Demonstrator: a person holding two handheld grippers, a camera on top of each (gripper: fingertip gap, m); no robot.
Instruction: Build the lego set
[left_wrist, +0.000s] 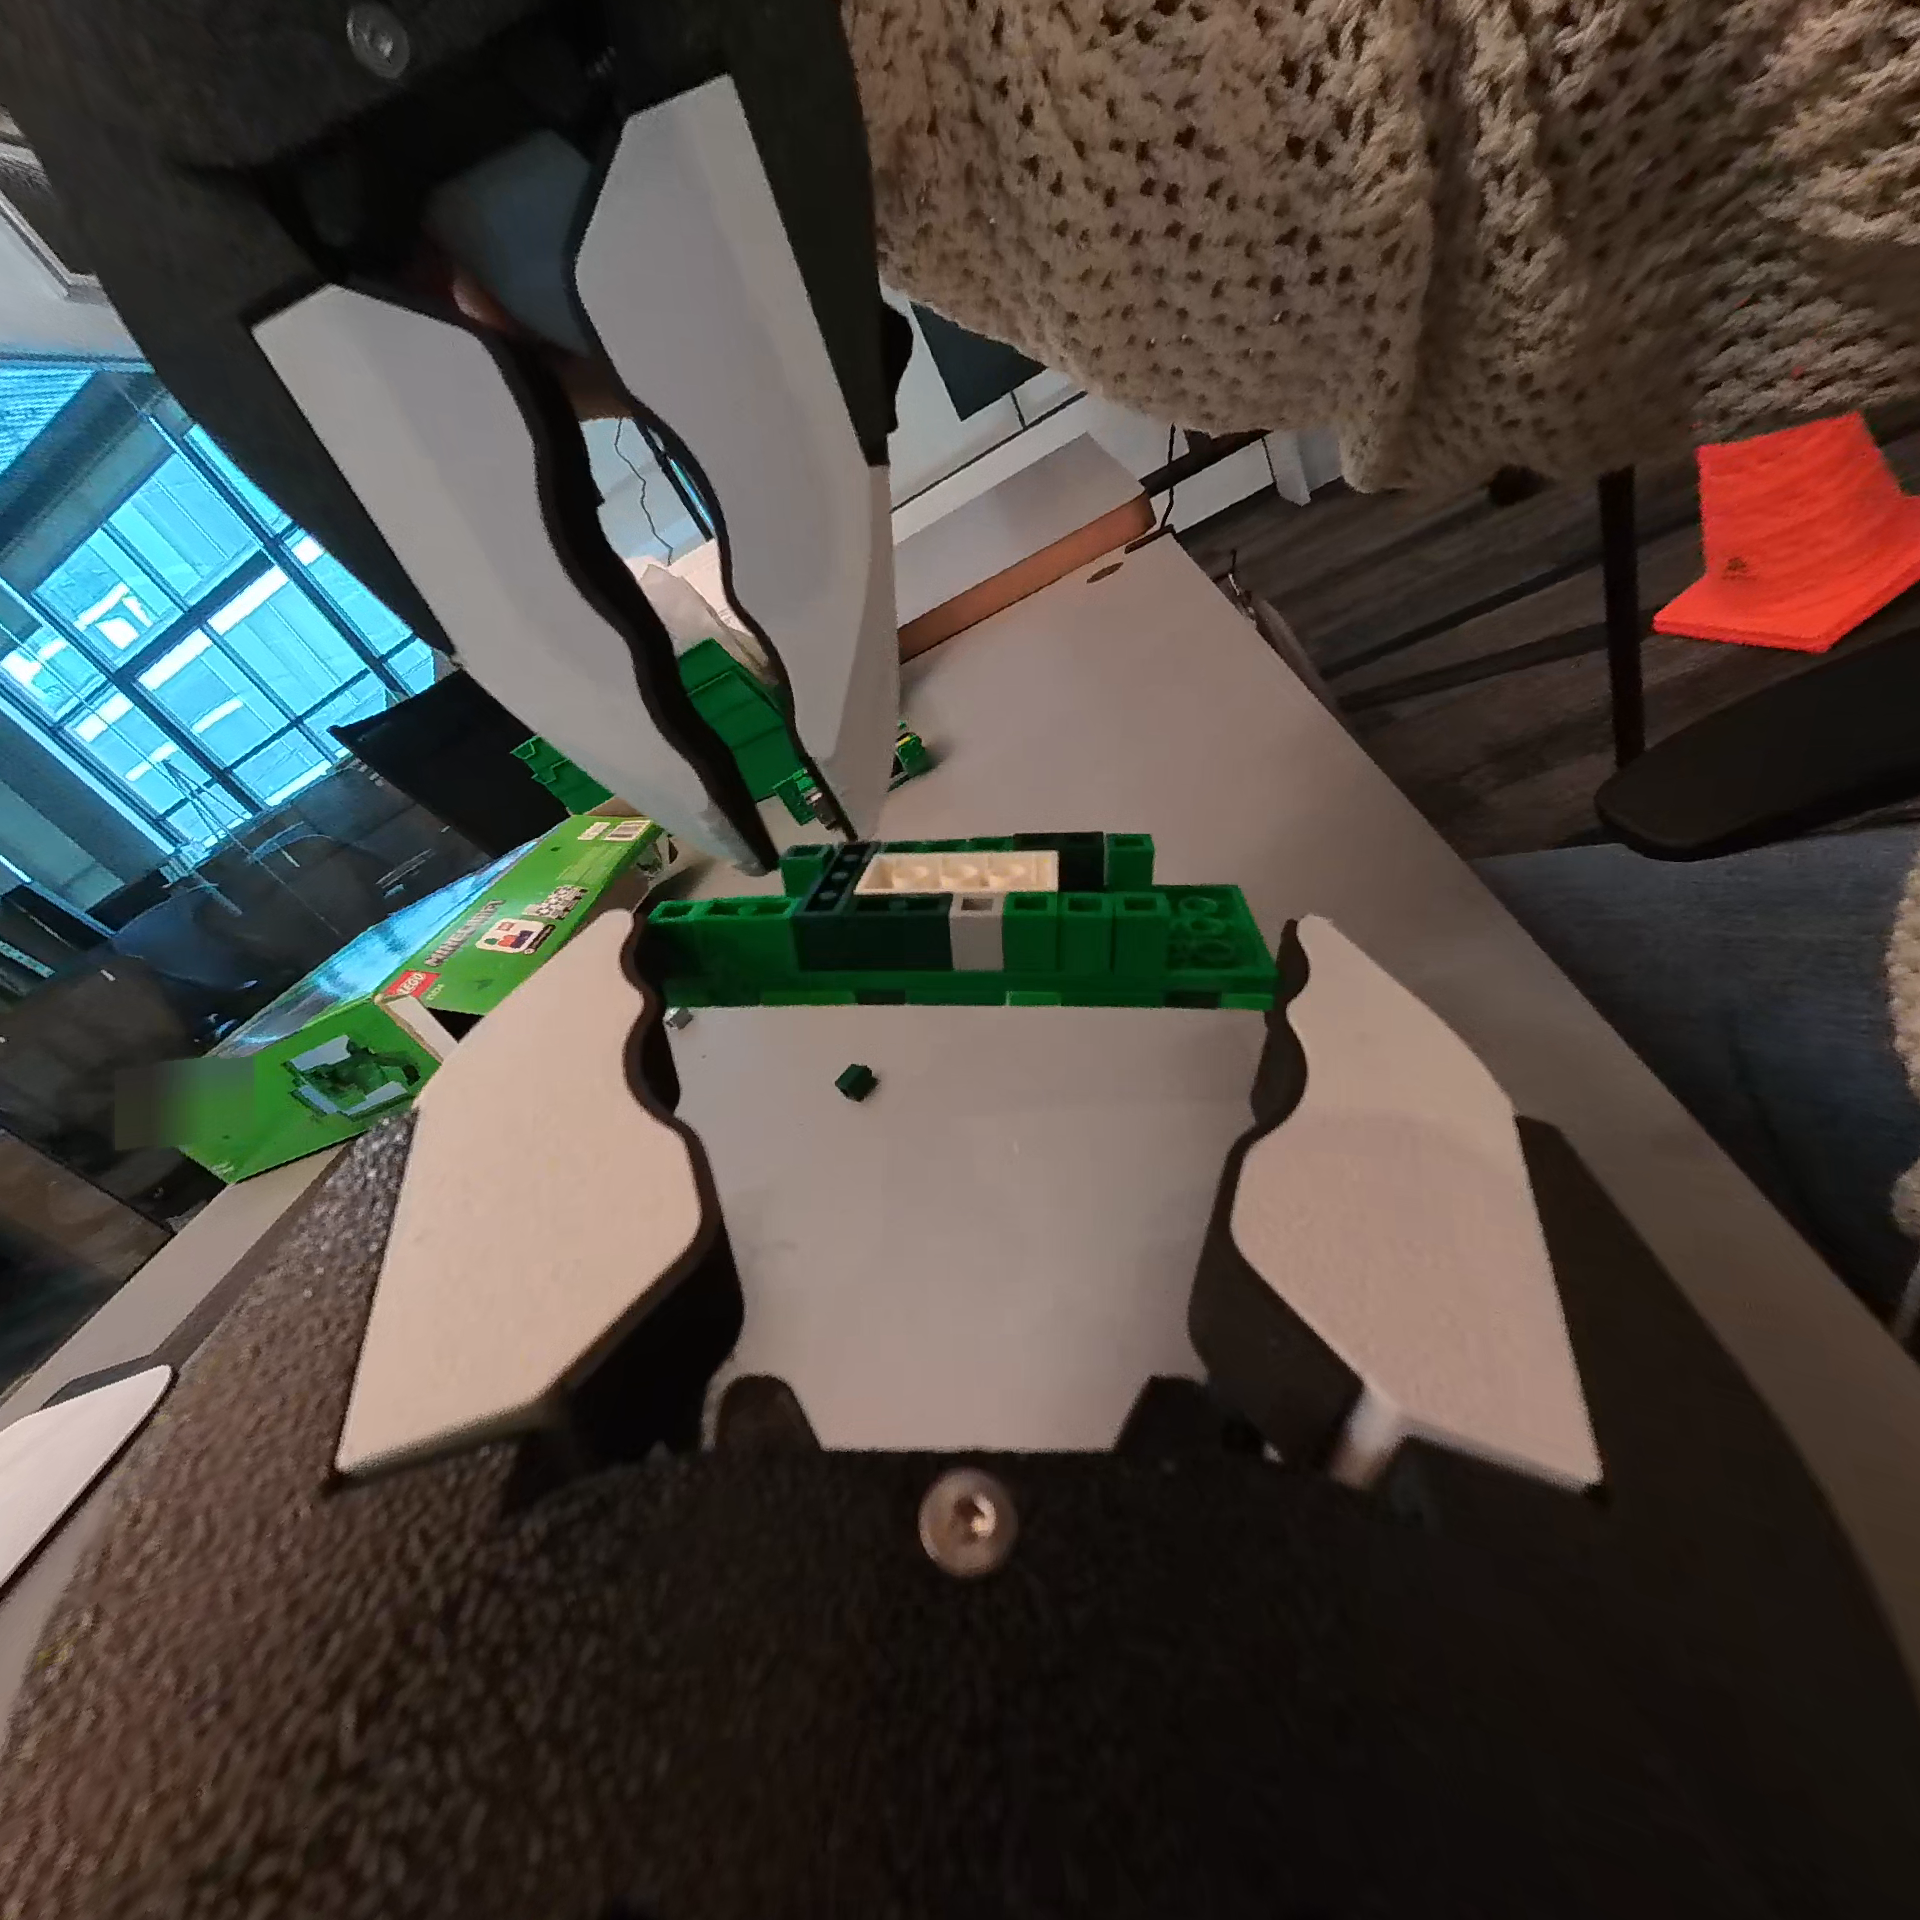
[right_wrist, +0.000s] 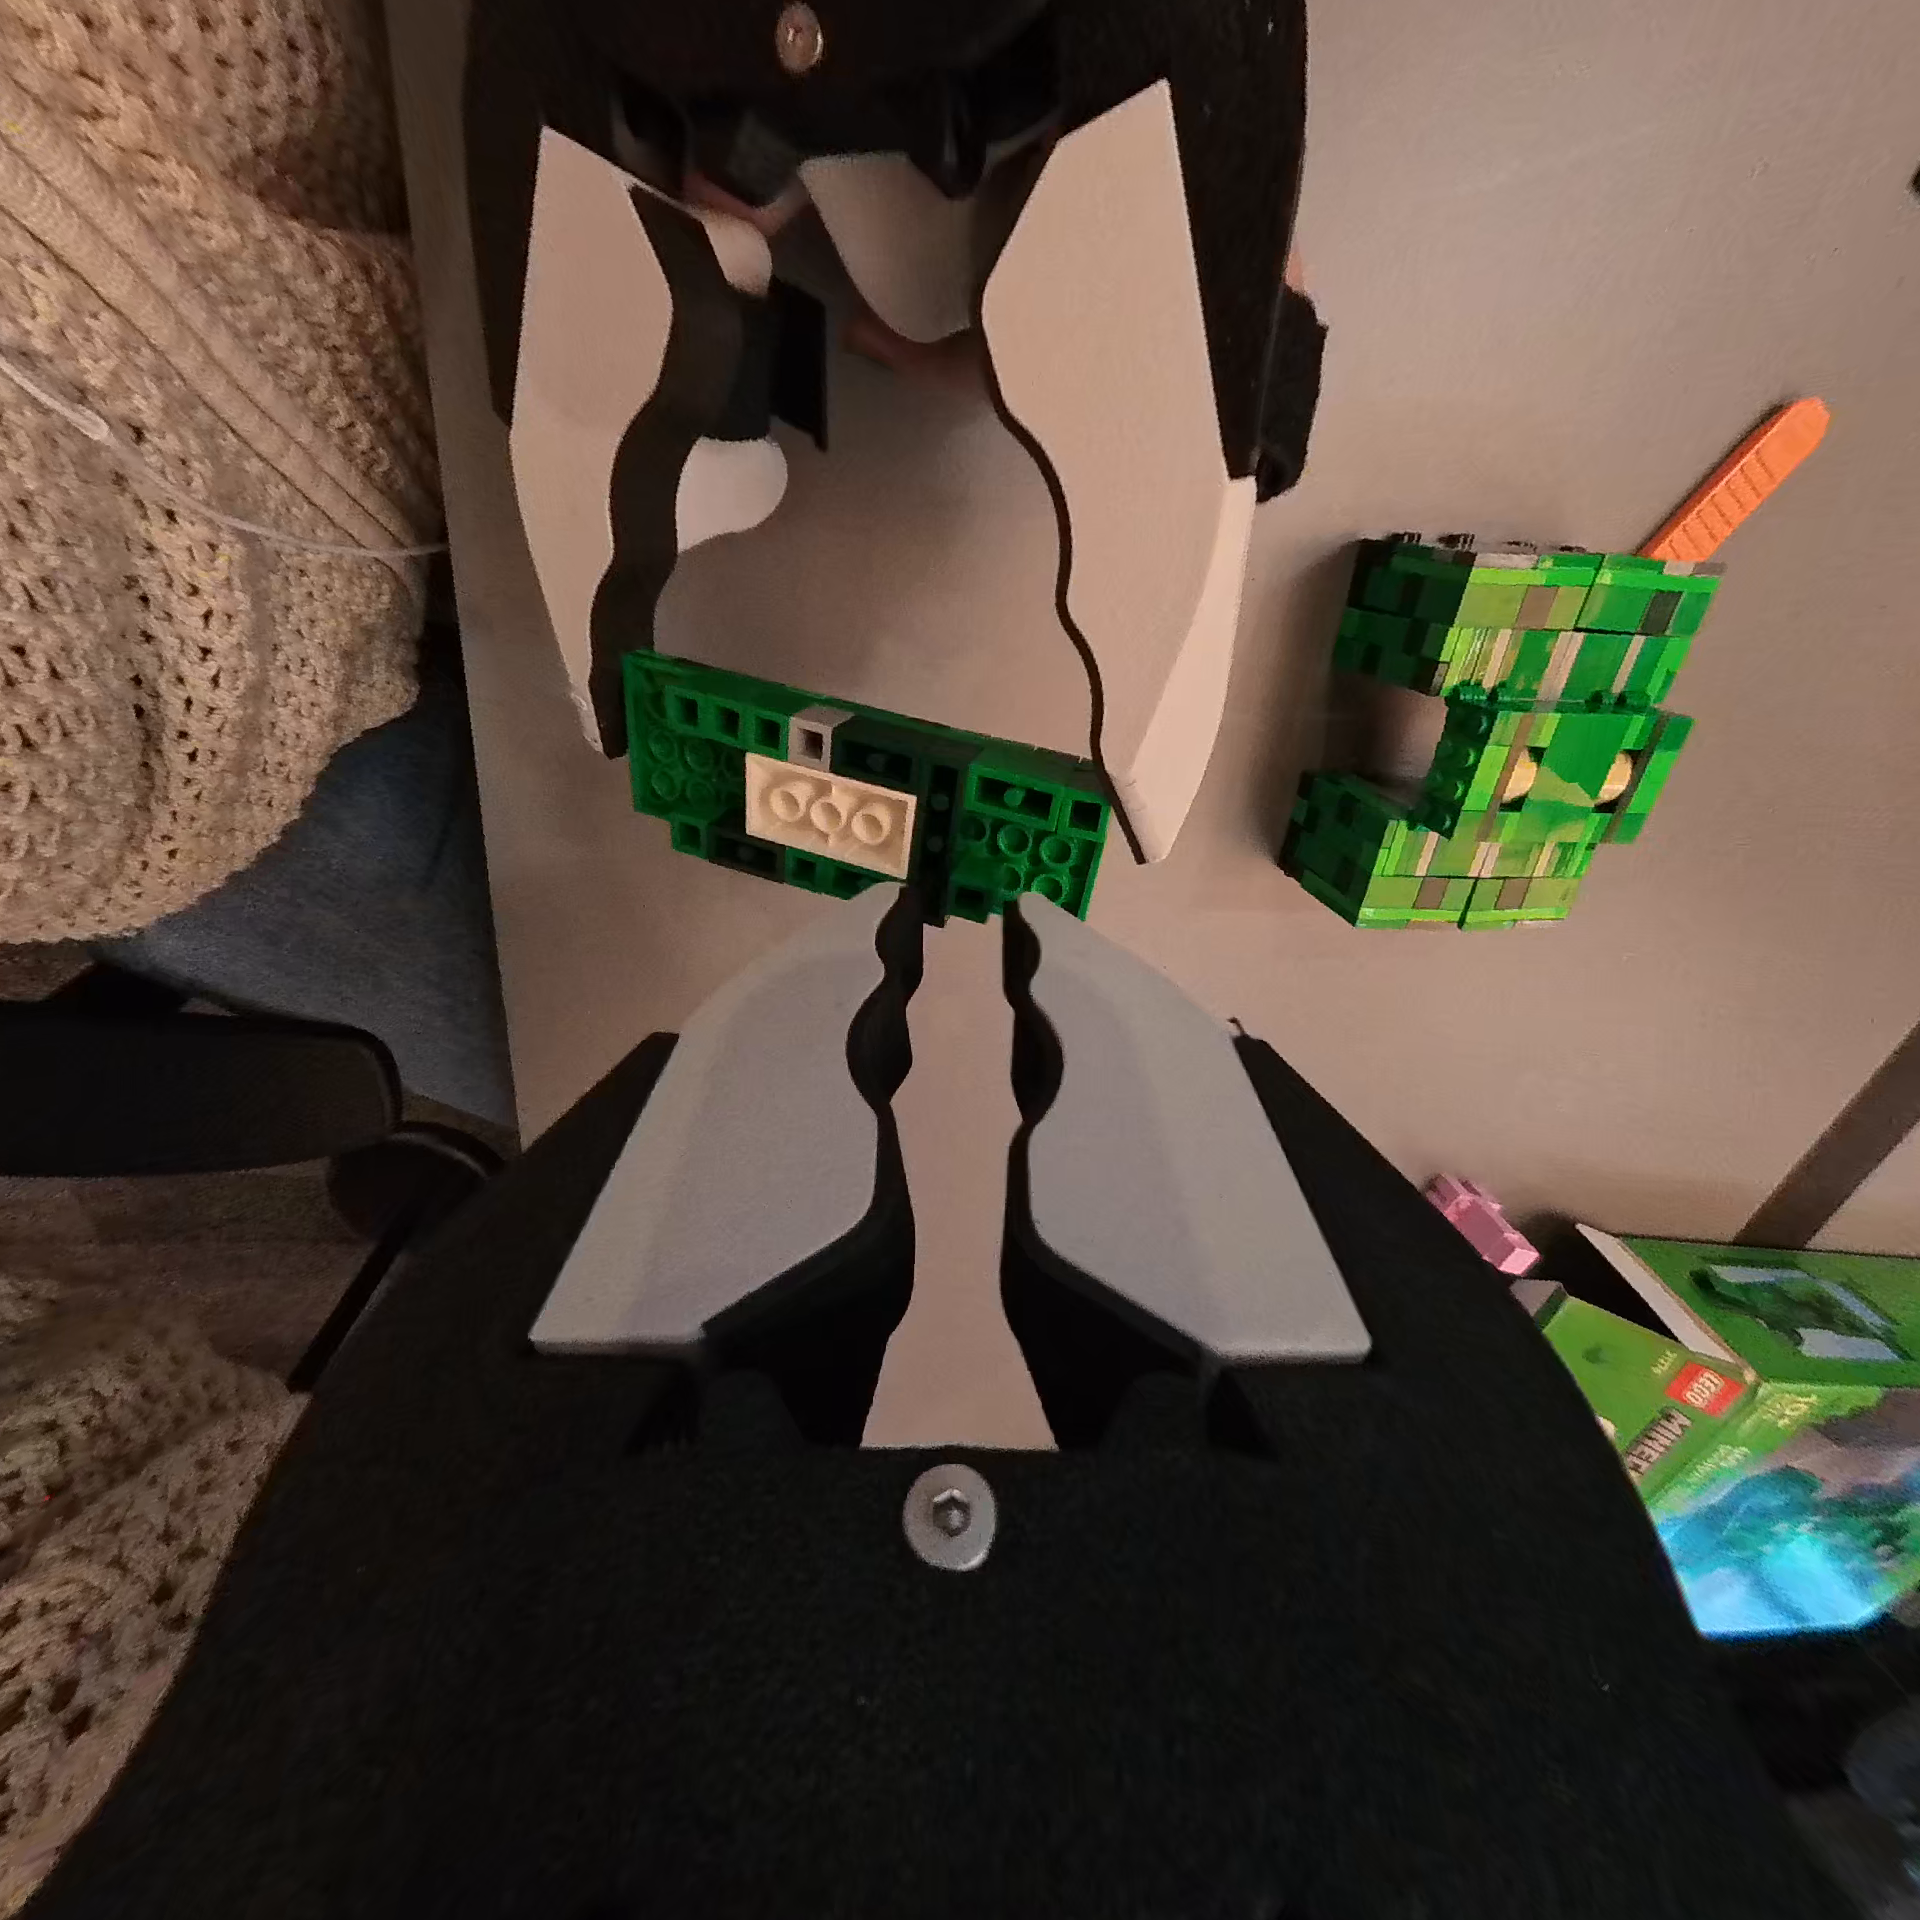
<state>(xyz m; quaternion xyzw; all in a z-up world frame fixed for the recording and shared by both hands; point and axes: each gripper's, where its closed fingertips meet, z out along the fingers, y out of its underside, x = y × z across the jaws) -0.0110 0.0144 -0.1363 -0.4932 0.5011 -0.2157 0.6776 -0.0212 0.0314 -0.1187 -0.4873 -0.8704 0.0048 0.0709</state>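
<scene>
A flat green lego assembly (left_wrist: 1039, 925) with a white brick (left_wrist: 956, 871) set in it is held between my left gripper's (left_wrist: 961, 940) fingers, above the table. My left gripper is shut on its two ends. In the right wrist view the assembly (right_wrist: 707, 748) hangs between the left gripper's fingers (right_wrist: 1174, 727). My right gripper (right_wrist: 958, 912) is nearly closed on a dark green brick (right_wrist: 940, 831) at the assembly's edge. In the left wrist view the right gripper (left_wrist: 805, 844) comes down from above onto that dark green strip (left_wrist: 836, 878).
A small dark green piece (left_wrist: 855, 1083) lies on the white table (left_wrist: 987, 1247). A built green block model (right_wrist: 1486, 738), an orange separator tool (right_wrist: 1745, 478), a pink piece (right_wrist: 1475, 1226) and the green lego box (right_wrist: 1766, 1403) lie to the right. A person's knitted sleeve (left_wrist: 1351, 208) is close by. My left and right fingertips are right by each other.
</scene>
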